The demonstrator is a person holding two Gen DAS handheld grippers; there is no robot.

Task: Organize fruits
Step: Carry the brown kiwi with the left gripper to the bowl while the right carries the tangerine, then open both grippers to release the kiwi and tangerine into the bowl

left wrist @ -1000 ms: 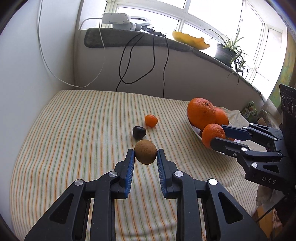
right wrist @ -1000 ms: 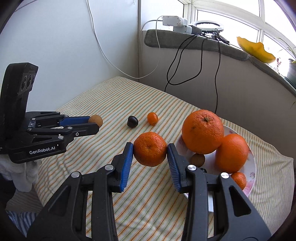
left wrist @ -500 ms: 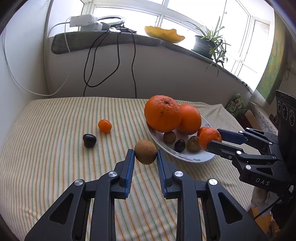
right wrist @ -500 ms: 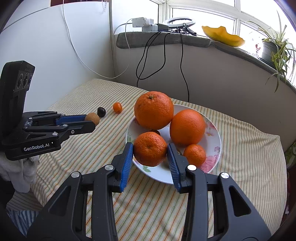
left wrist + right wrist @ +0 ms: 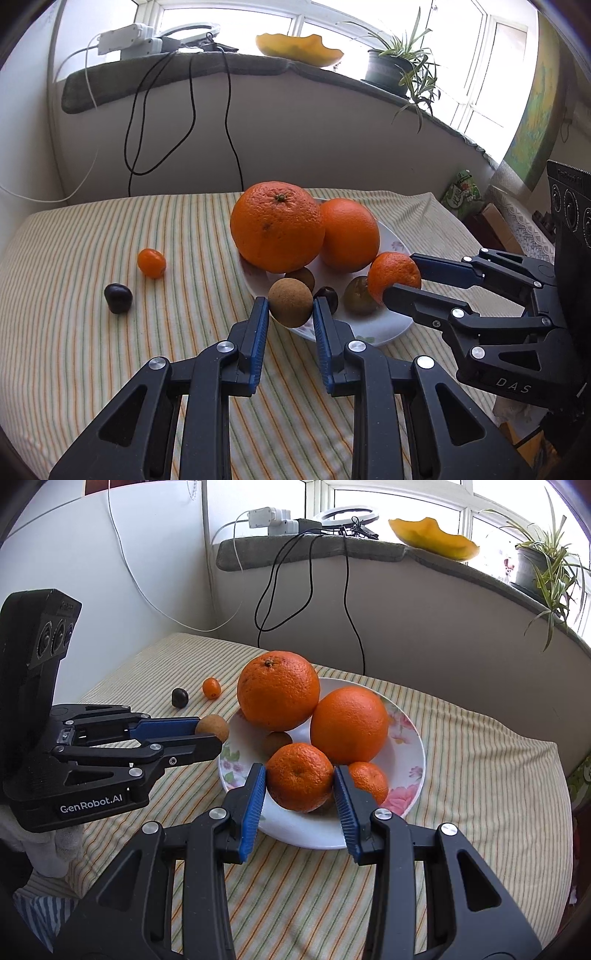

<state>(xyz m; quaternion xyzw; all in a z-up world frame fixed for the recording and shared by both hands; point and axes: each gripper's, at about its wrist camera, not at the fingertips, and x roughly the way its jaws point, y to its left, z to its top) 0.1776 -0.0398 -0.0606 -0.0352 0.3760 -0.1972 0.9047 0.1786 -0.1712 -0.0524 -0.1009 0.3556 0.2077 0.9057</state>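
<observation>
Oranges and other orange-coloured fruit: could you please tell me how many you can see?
5: a big orange, another and a small one on the plate, one in the right gripper, one tiny on the cloth.

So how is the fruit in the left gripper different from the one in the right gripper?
The left gripper holds a small brown fruit, dull and rough-looking; the right gripper holds a mandarin, bright orange with dimpled peel. The mandarin is clearly bigger, so the right jaws stand wider apart. The brown fruit hangs at the plate's near rim, while the mandarin is over the plate's middle. Both are roundish and clamped between blue pads.
</observation>
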